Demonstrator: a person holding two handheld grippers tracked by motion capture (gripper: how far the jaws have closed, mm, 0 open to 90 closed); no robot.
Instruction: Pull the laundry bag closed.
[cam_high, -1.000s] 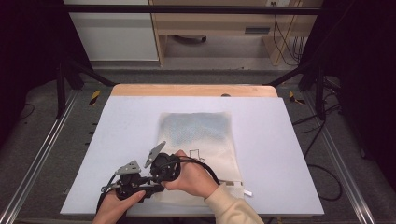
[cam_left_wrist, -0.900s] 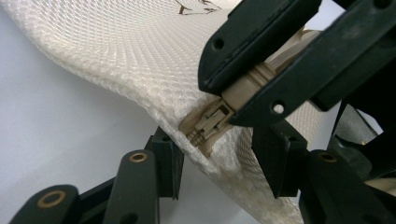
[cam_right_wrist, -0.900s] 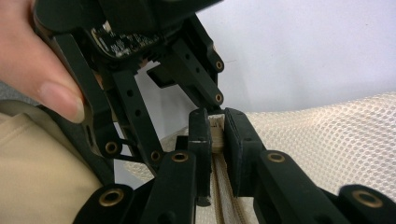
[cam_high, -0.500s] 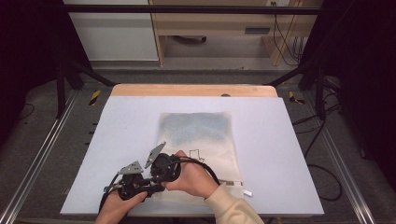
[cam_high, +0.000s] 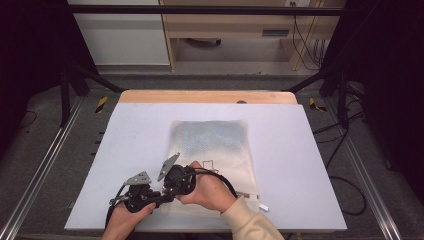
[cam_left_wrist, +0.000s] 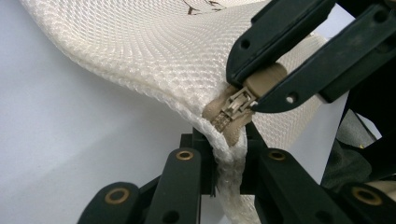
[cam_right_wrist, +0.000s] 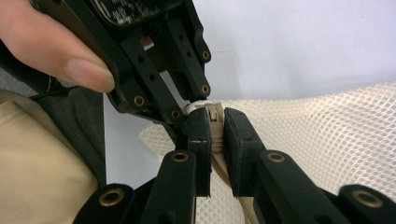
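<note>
The mesh bag (cam_high: 215, 150) is cream-white with a fine honeycomb weave, and a bluish-grey patch shows through its far half. A small dark line drawing sits near its middle. Its zipper slider (cam_left_wrist: 236, 106) and tape are tan-beige. The bench (cam_high: 300, 165) is pale lavender-white, with a light wood strip along its far edge. Both the left hand-held gripper (cam_high: 156, 196) and the right hand-held gripper (cam_high: 172, 186) are black, with brass-coloured rivets and grey plates. The sleeve (cam_high: 250, 222) is beige.
</note>
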